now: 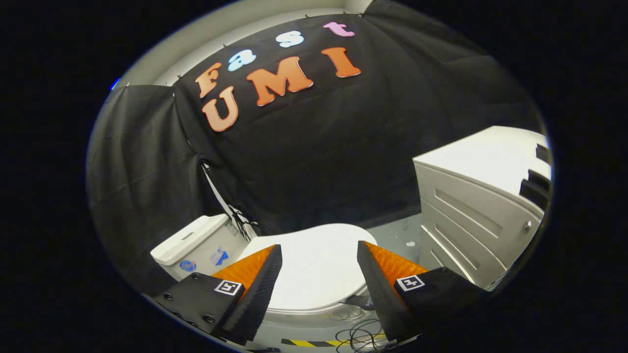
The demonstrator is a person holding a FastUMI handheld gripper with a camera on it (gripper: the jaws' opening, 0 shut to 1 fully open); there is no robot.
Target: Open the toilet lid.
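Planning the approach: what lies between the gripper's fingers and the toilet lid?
Nothing: in the gripper view the open gripper hangs above the closed toilet lid, with bare air between.

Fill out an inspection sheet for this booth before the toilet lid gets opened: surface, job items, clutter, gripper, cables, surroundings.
Surface: grey floor beside the toilet, with a yellow-and-black hazard tape strip below the bowl.
Job's things: smooth white oval toilet lid is down, closed; white toilet tank sits behind it.
Clutter: small white scrap on the floor.
Gripper: gripper open, fingers spread above the lid; contact cannot be told.
Cables: thin black wires coiled below the bowl's front; more black cords by the tank.
Surroundings: white panelled cabinet next to the toilet; black cloth wall behind.
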